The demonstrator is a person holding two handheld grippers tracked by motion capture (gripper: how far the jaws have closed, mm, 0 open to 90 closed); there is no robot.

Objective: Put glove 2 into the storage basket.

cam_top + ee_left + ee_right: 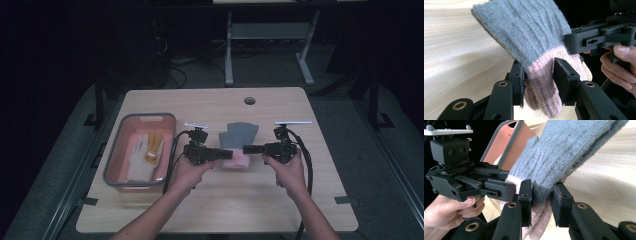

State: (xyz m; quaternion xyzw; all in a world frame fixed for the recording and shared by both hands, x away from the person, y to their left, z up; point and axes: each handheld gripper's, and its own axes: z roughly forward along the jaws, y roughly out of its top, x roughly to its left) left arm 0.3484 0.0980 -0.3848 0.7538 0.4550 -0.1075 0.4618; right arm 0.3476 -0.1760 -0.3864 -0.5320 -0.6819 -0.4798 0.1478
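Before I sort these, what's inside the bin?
The bin holds a white glove with a yellow object on top. What lies beneath the glove is covered.

A grey-rimmed pink bin [170, 131] sits at the table's [280, 200] left, holding a white glove [137, 160] with a yellow item [153, 146] lying on it.

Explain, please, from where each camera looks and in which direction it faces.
High view: above the person's side, facing forward and down on the table; forearms, left tool, right tool.
Left gripper view: on the left tool, along its jaws to the glove; the other hand.
Right gripper view: on the right tool, toward the bin.
Both gripper views share the glove.
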